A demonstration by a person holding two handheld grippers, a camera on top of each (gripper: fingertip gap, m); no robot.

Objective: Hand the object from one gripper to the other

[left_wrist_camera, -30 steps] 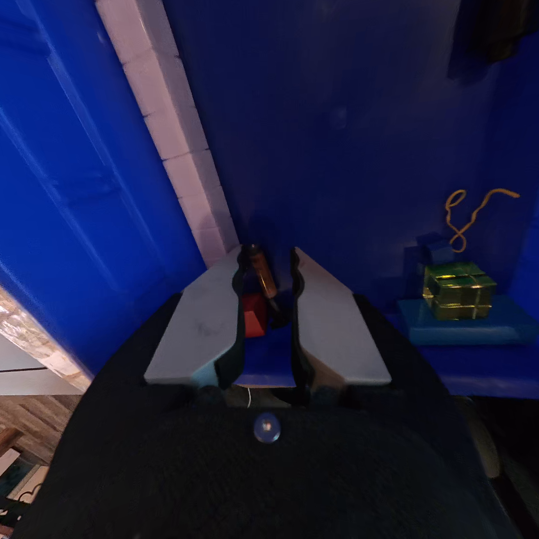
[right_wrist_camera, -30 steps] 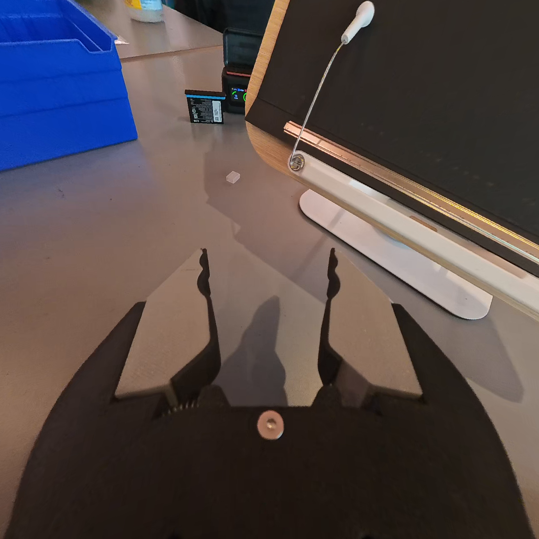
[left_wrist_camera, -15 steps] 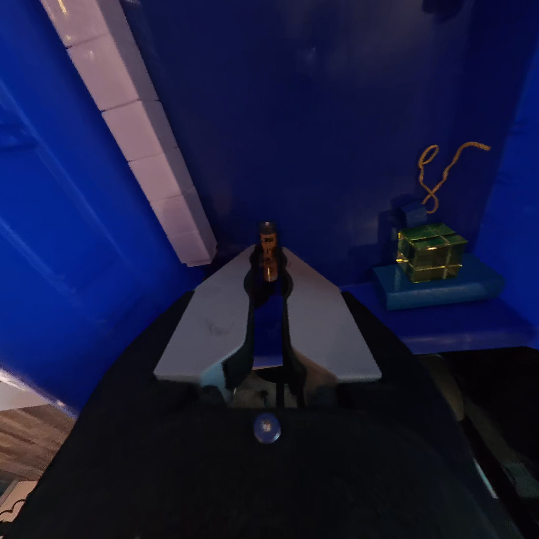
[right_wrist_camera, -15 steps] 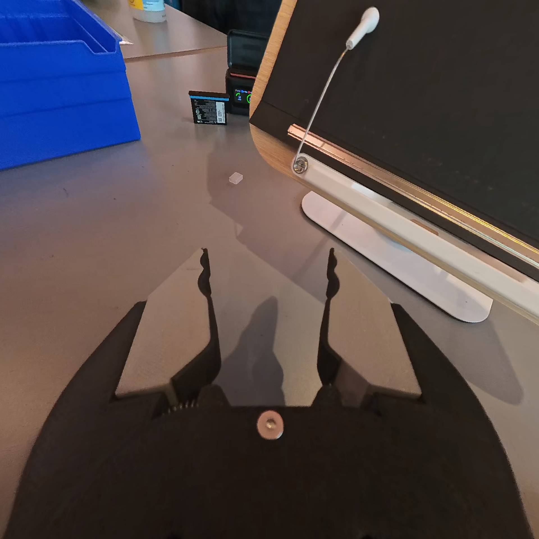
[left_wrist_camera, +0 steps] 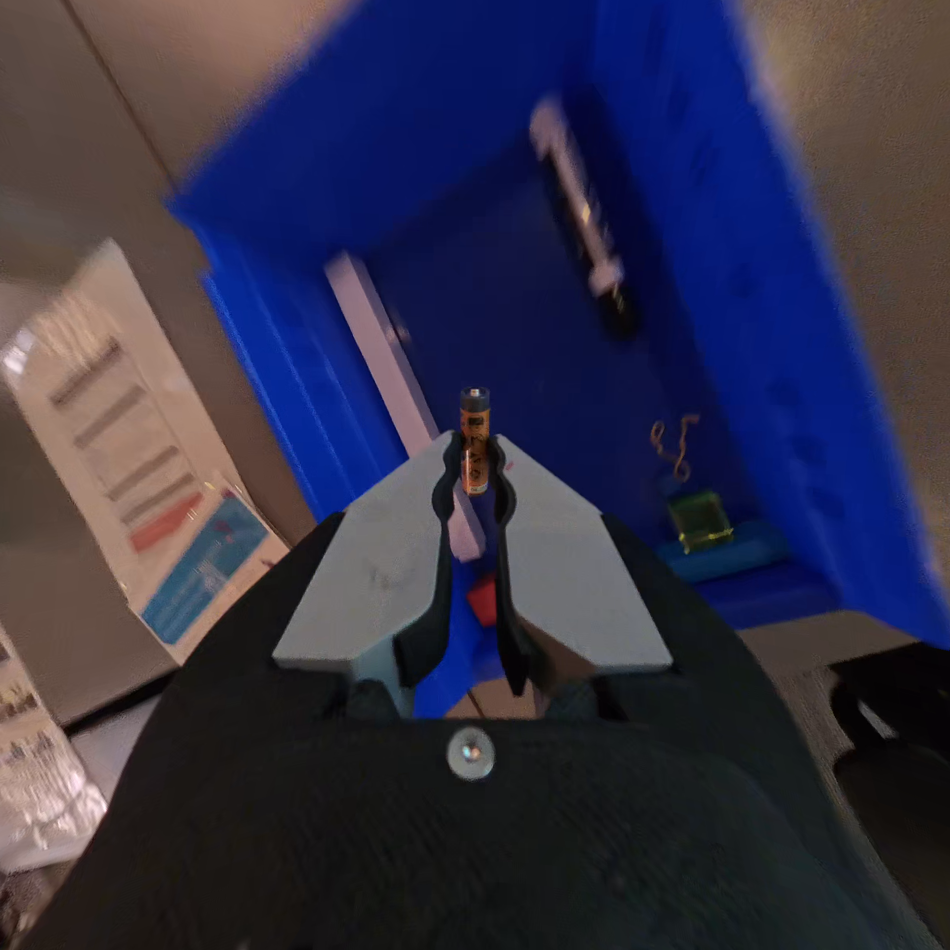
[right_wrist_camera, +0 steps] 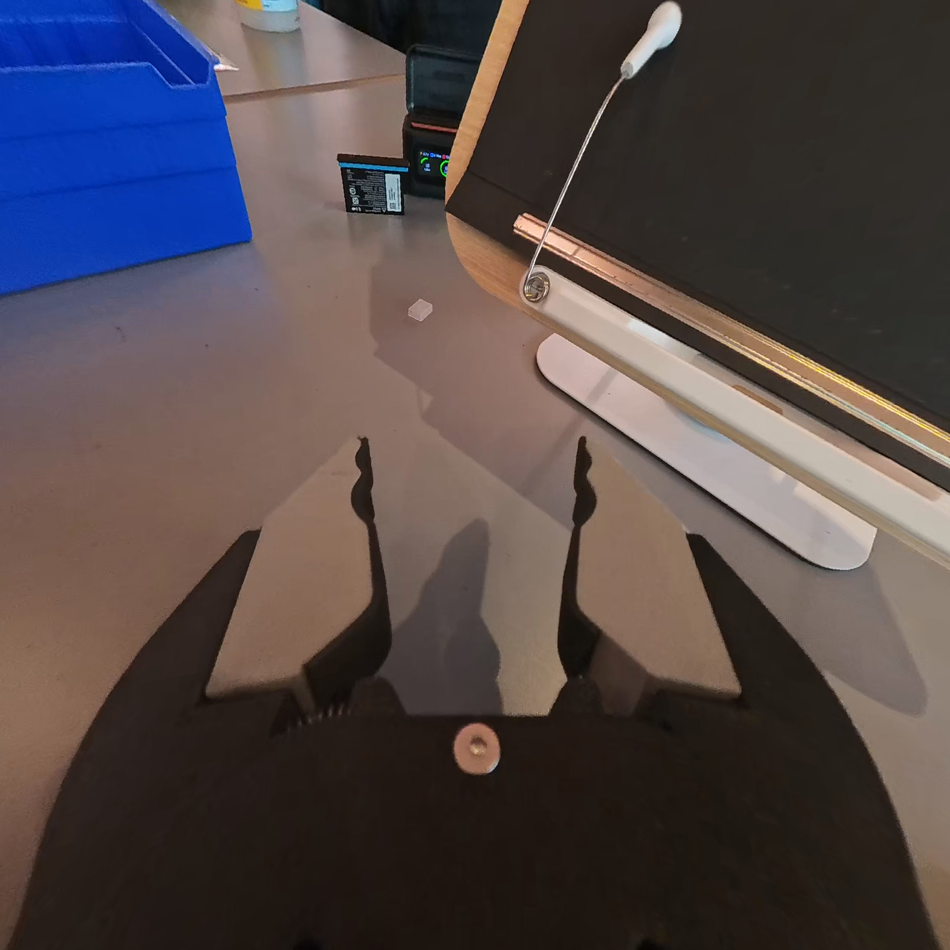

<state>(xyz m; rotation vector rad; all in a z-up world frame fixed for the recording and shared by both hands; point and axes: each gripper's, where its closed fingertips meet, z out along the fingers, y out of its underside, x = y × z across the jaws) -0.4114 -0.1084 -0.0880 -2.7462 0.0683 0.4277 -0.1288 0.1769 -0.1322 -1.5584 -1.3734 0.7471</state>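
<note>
left wrist view: blue bin (left_wrist_camera: pixel 771 360), green cube (left_wrist_camera: pixel 700 520)

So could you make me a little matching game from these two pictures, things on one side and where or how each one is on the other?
Things:
1. battery
2. right gripper
3. green cube
4. small clear block

Places or states:
A. lying alone on the grey table
B. open, holding nothing
C. clamped upright at the fingertips of the left gripper
D. sitting inside the blue bin

Pairs: 1-C, 2-B, 3-D, 4-A
</note>
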